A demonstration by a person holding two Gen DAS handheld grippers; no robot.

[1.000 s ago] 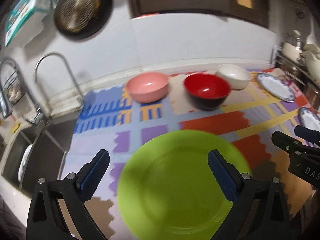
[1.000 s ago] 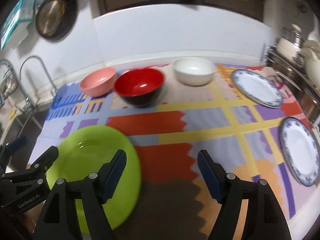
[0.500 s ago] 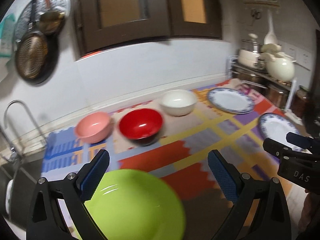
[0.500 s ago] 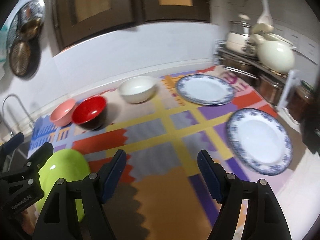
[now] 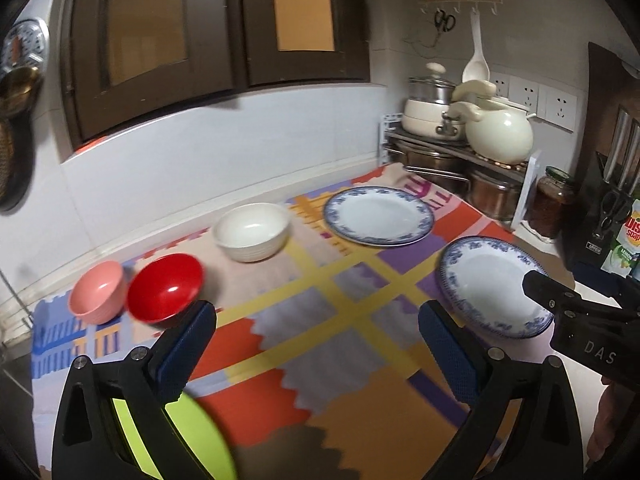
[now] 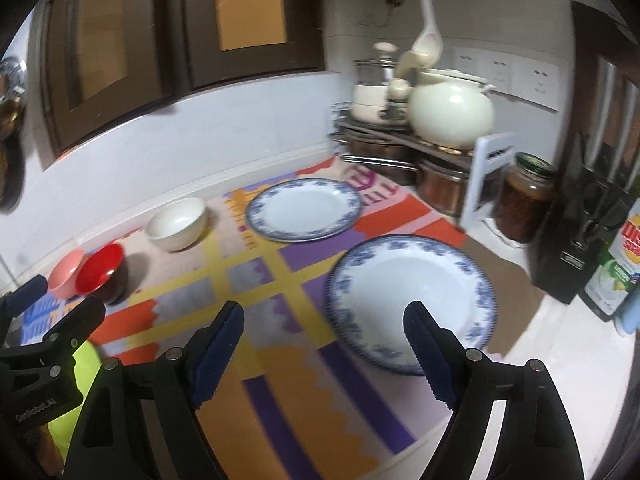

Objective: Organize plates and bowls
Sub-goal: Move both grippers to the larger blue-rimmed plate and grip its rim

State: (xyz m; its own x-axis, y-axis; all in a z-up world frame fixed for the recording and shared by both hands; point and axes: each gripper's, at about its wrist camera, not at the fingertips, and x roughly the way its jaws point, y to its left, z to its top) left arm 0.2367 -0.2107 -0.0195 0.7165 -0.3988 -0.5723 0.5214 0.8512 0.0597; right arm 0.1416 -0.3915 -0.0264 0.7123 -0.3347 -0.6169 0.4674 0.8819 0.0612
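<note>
Left wrist view
Left claw (image 5: 316, 344): wide open, nothing between the pads.
Near plate (image 5: 494, 286): right of middle, flat on the mat (image 5: 320, 344). Looks hard, smooth, likely heavy and easy to break. Best pinched at the thin rim.
Far plate (image 5: 378, 216): above middle, apart from the near one.
White bowl (image 5: 252, 230), red bowl (image 5: 164, 286), pink bowl (image 5: 96, 296): in a row at left. Red and pink close together.
Green plate (image 5: 192, 436): bottom left, partly hidden.

Right wrist view
Right claw (image 6: 324, 344): opening, empty. Near plate (image 6: 412, 300) just ahead, right of middle.
In the way: jar (image 6: 524, 204) and pot rack (image 6: 404, 148) at upper right, knife block (image 6: 580, 240) at right edge. Little room there on the tabletop.
Left claw (image 6: 52, 320): at left edge.
</note>
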